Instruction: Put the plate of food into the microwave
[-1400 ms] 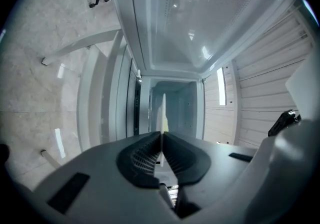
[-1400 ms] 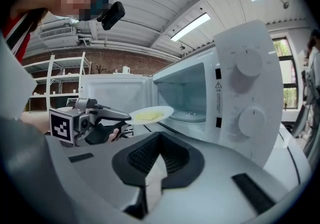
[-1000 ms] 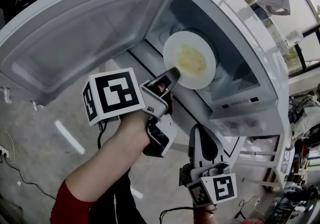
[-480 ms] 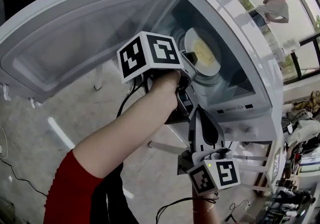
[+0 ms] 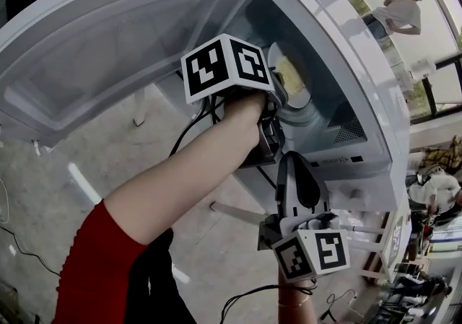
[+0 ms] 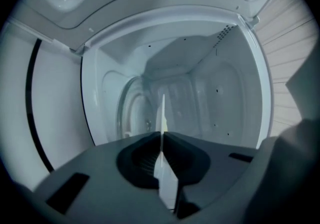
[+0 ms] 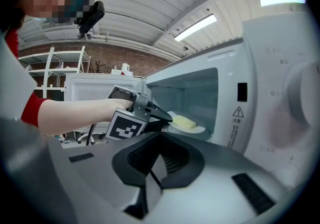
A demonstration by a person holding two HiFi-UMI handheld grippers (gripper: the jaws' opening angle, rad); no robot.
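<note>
White plate (image 7: 199, 128) with a pale yellow heap of food (image 7: 184, 121), already inside the cavity of the open microwave (image 5: 339, 48), low over the glass turntable (image 6: 125, 113); resting on it or held just above, impossible to say. Pinched at the near rim by the left gripper (image 7: 169, 117), jaws drawn narrow onto the thin edge, a white sliver seen edge-on in the left gripper view. Right gripper (image 5: 292, 164) well below the opening, in front of the control panel (image 5: 346, 193), jaws together on nothing. Door (image 5: 123, 48) swung wide to the left. Judged near the end of the placing, with only the set-down and the retreat left. Risks from here: a drop and a clatter on the glass from letting go before contact; a tilt and a slide of the food from so slim a hold at one rim only; a knock of the marker cube (image 5: 227, 63) or the forearm (image 5: 180, 171) against the cavity frame on the way out; an off-centre plate rubbing the wall on rotation. Hard to make out: the near part of the plate and the pinch itself, behind the cube in the head view; the gap under the plate in every view; the kind of food, beyond a yellow mass. Person (image 5: 401, 1) far in the background, small and partly cut off.
</note>
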